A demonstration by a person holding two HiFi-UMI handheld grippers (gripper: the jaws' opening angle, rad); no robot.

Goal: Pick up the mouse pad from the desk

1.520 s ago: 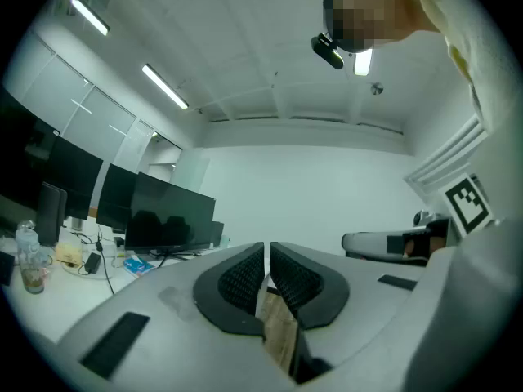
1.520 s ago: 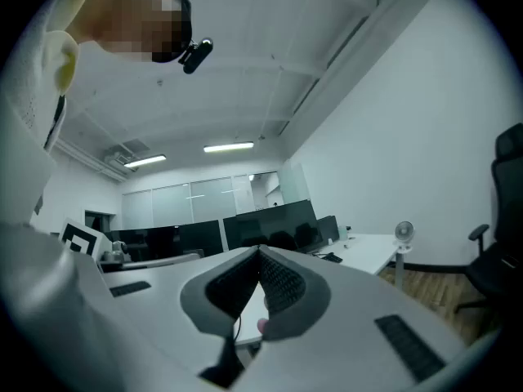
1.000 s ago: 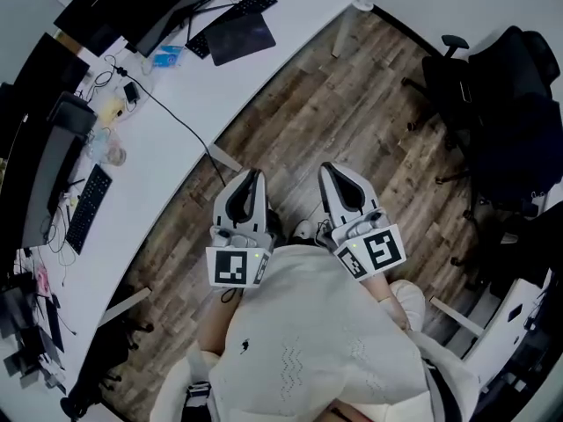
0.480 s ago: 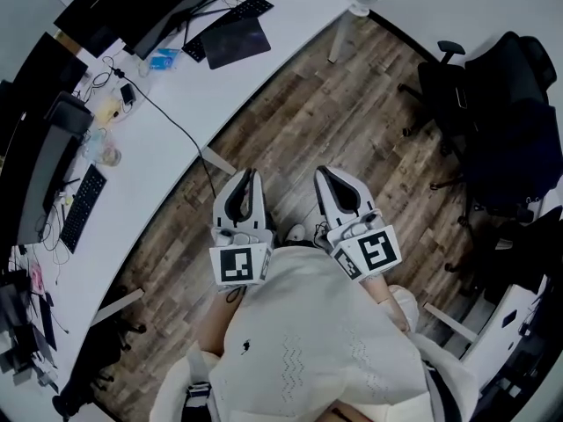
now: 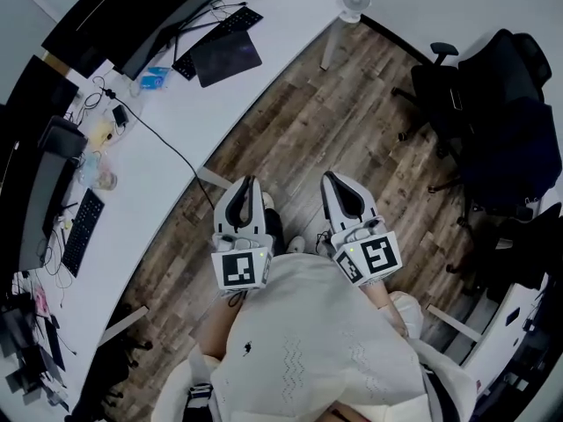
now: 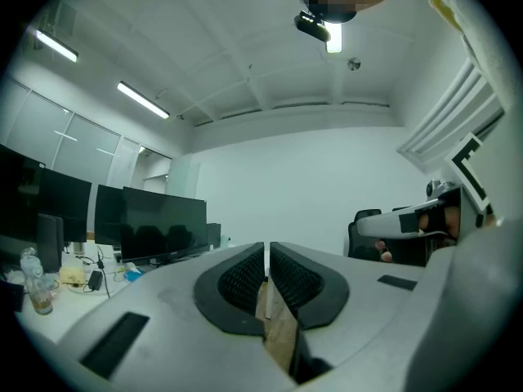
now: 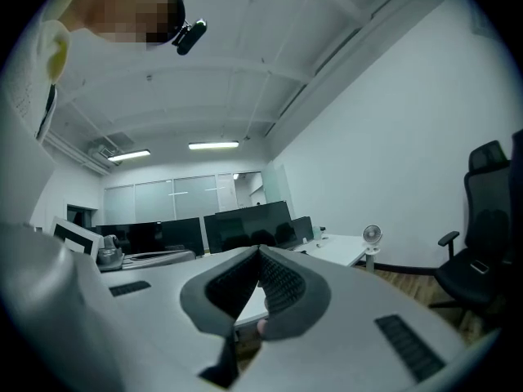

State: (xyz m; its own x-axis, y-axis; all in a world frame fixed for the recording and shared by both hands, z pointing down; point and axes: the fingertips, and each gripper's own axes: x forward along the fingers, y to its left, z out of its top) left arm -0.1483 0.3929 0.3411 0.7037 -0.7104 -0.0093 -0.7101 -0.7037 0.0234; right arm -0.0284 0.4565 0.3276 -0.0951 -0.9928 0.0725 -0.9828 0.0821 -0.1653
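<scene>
The dark mouse pad (image 5: 227,57) lies flat on the white curved desk (image 5: 281,11), beside a black keyboard (image 5: 217,29). Both grippers are held level over the wooden floor, well short of the desk. In the head view my left gripper (image 5: 247,182) points toward the desk edge, and its jaws are shut with nothing between them (image 6: 267,246). My right gripper (image 5: 331,177) is beside it, about a hand's width to the right. Its fingertips meet (image 7: 259,251) and hold nothing. The mouse pad does not show in either gripper view.
Monitors (image 5: 132,11) line the desk's far side, with a cable, a blue packet (image 5: 154,77) and a second keyboard (image 5: 84,227) further left. A small fan (image 5: 355,0) stands on the desk's end. Black office chairs (image 5: 501,112) stand to the right.
The person has stepped on, and both grippers have shifted a little with them. The mouse pad sits slightly lower and further left in the head view. Both grippers' jaws look unchanged.
</scene>
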